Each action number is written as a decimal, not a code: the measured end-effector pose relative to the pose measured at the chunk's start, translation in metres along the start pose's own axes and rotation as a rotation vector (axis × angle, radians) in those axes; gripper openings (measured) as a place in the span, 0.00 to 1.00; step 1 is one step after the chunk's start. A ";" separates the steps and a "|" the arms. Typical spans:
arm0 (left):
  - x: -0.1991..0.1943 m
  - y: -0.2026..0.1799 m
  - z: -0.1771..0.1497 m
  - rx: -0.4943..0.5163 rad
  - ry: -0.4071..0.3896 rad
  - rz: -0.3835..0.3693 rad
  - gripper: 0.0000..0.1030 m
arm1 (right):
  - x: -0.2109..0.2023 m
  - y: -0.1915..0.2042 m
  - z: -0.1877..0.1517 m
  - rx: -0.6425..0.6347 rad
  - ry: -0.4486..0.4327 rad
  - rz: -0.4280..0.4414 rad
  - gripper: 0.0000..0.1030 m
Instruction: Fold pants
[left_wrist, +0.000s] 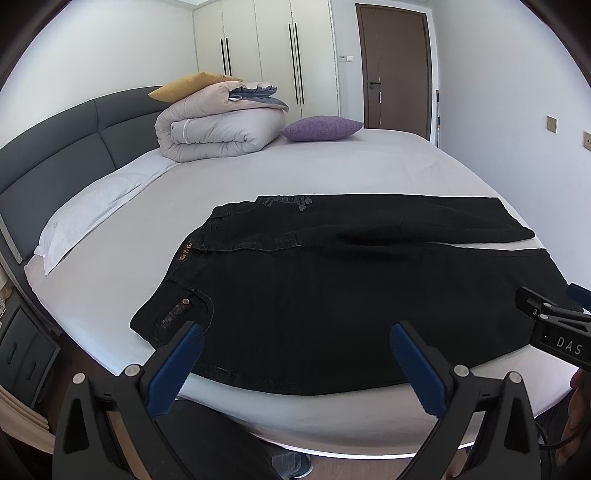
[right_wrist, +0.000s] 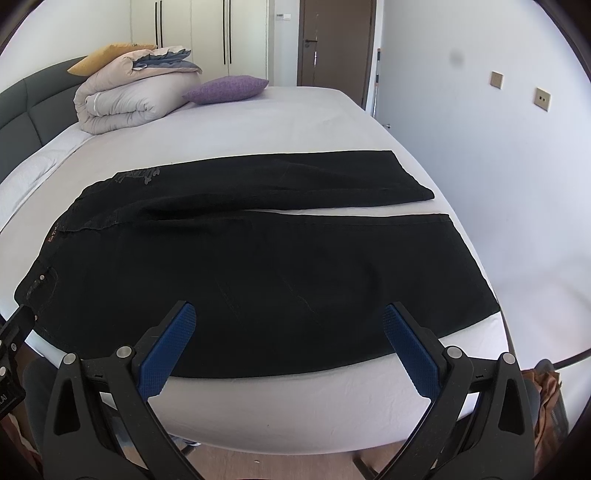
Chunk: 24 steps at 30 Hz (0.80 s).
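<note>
Item: one pair of black pants (left_wrist: 332, 295), denim by the look of the seams and rivets, laid flat on a white-sheeted bed (left_wrist: 332, 170), near its front edge. Handling, as judged: soft and pliable, fairly heavy for cloth, with a coarse weave that should not slip between padded fingers; nothing fragile about it; thick seams and the waistband likely to resist a sharp crease. Suggested holds: the near corner of the waistband (left_wrist: 184, 258) for one gripper and the near leg hem (right_wrist: 469, 258) for the other, so that the near leg could be carried over onto the far one. Appearance: waist to the left, legs running right, the two legs slightly parted with a thin wedge of sheet showing between them toward the hems; a front pocket (left_wrist: 184, 310) with a metal rivet at the near left; a small tan label at the waistband; pale stitched decoration on the far hip. Fabric lay mostly smooth. Left gripper (left_wrist: 297, 338) hovered above the near edge, blue-padded fingers (left_wrist: 177, 363) set wide apart, holding nothing. Right gripper (right_wrist: 290, 319) likewise, fingers (right_wrist: 410, 350) spread and empty.
</note>
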<state>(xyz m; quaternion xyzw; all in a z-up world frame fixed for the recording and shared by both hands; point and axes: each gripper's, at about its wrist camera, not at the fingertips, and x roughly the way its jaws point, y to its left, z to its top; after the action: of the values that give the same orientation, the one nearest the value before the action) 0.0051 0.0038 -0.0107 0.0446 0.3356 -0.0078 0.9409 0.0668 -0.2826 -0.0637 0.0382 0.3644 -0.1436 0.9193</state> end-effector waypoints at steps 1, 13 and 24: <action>0.000 0.000 0.000 -0.001 0.003 0.000 1.00 | 0.000 0.001 -0.001 -0.002 -0.001 -0.002 1.00; 0.001 0.000 0.001 -0.007 0.021 0.000 1.00 | 0.001 -0.001 -0.001 -0.008 0.005 -0.009 1.00; 0.002 -0.001 0.000 -0.007 0.019 0.001 1.00 | 0.000 0.000 -0.001 -0.025 -0.004 -0.023 1.00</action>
<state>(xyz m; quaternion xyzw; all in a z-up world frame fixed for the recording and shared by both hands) 0.0065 0.0031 -0.0115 0.0415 0.3448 -0.0058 0.9378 0.0663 -0.2828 -0.0644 0.0224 0.3650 -0.1497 0.9186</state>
